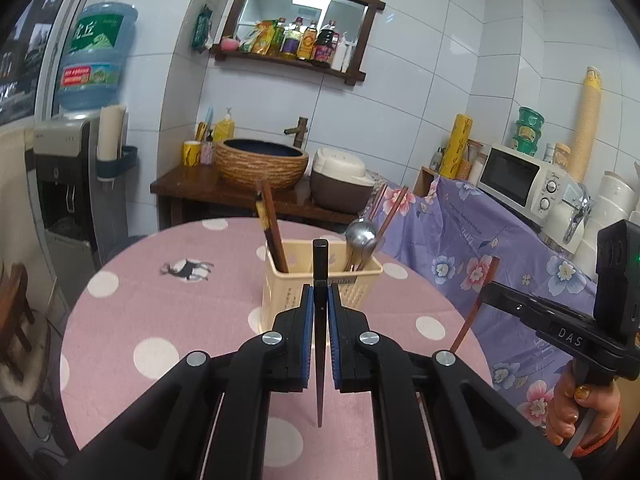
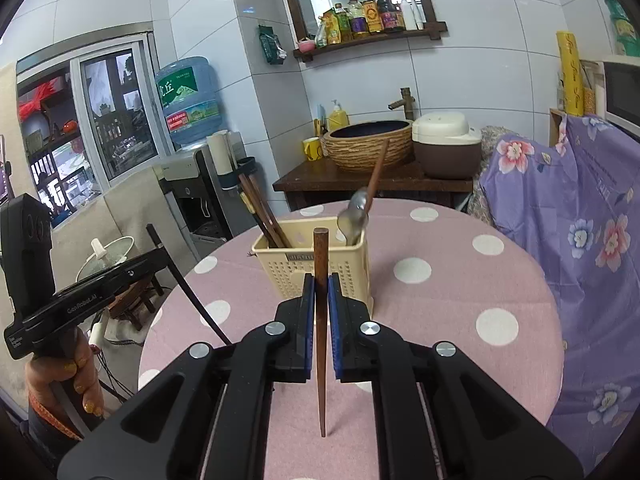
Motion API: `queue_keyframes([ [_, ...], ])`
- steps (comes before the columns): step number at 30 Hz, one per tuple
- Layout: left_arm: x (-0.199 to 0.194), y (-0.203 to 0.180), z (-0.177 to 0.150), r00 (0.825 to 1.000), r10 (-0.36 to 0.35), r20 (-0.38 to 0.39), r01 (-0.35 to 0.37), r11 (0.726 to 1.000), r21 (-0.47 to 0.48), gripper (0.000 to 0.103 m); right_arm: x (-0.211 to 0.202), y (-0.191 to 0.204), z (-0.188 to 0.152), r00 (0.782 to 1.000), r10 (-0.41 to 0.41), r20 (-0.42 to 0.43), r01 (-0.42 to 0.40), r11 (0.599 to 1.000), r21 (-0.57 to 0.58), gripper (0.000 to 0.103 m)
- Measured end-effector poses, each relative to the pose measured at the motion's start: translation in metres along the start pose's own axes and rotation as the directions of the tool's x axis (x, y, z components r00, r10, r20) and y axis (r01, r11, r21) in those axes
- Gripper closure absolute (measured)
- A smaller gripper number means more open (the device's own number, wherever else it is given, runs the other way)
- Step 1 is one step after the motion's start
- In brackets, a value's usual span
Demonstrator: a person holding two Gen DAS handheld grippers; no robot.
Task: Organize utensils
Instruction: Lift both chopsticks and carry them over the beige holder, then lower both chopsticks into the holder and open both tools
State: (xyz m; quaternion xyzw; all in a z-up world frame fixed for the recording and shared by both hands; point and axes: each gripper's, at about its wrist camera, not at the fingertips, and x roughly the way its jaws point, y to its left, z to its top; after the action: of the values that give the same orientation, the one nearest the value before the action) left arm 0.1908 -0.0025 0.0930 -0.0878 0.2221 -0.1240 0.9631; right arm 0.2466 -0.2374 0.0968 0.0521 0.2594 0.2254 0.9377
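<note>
The cream basket (image 1: 320,280) stands on the round pink table (image 1: 160,320) with white dots, and it is the landmark here. Inside it I count one metal spoon (image 1: 361,236), leaning at the right side, and some brown chopsticks (image 1: 274,236) leaning at the left side; their exact number I cannot tell. At the right side, beside the spoon, two thin reddish sticks (image 1: 394,210) rise up too.

In front of the basket, the left tongs (image 1: 320,308) are closed on one black chopstick (image 1: 320,340), which stands upright between the blue pads, thick end up. The right tongs (image 2: 321,300) are closed on one brown chopstick (image 2: 320,320), held upright in the same way. Both chopsticks are above the table, near the basket but not inside it.

Each tongs are held by one hand (image 1: 576,408).

Behind the basket there is one dark wooden stand with one woven basin (image 1: 262,164) and one rice cooker (image 1: 340,184). To the right of the basket lies a purple cloth with flowers (image 1: 480,240), with one microwave (image 1: 520,180) behind it. To the left stands one water dispenser (image 1: 64,168).
</note>
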Motion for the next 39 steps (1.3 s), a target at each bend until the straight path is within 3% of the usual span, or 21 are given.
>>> queue_keyframes([
  [3, 0.001, -0.003, 0.02, 1.0, -0.024, 0.013, 0.023, 1.0, 0.009, 0.095, 0.002, 0.006, 0.023, 1.0, 0.016, 0.019, -0.015, 1.0, -0.016, 0.095],
  [7, -0.001, -0.006, 0.07, 0.997, -0.049, 0.054, 0.049, 0.999, 0.006, 0.095, 0.004, 0.014, 0.072, 0.997, 0.027, 0.069, -0.026, 0.999, -0.019, 0.095],
  [12, -0.007, -0.012, 0.139, 0.988, -0.025, 0.156, 0.025, 1.0, 0.006, 0.095, -0.003, 0.026, 0.148, 0.979, 0.015, 0.203, -0.01, 1.0, -0.023, 0.095],
  [15, 0.004, -0.015, 0.159, 0.983, 0.002, 0.185, -0.002, 1.0, 0.0, 0.095, 0.007, 0.029, 0.172, 0.969, -0.01, 0.249, 0.016, 1.0, -0.024, 0.095],
  [22, 0.063, -0.009, 0.119, 0.99, 0.077, 0.117, -0.078, 0.997, 0.004, 0.095, 0.07, 0.024, 0.137, 0.974, -0.083, 0.209, 0.09, 0.996, -0.026, 0.095],
  [32, 0.117, 0.012, 0.046, 0.995, 0.079, -0.06, -0.08, 0.997, -0.02, 0.095, 0.122, 0.007, 0.078, 0.993, -0.102, 0.052, 0.102, 0.995, 0.004, 0.095],
  [39, 0.111, 0.013, 0.04, 0.998, 0.056, -0.043, -0.057, 0.998, -0.015, 0.095, 0.123, 0.008, 0.064, 0.99, -0.124, 0.065, 0.125, 0.992, -0.012, 0.095],
])
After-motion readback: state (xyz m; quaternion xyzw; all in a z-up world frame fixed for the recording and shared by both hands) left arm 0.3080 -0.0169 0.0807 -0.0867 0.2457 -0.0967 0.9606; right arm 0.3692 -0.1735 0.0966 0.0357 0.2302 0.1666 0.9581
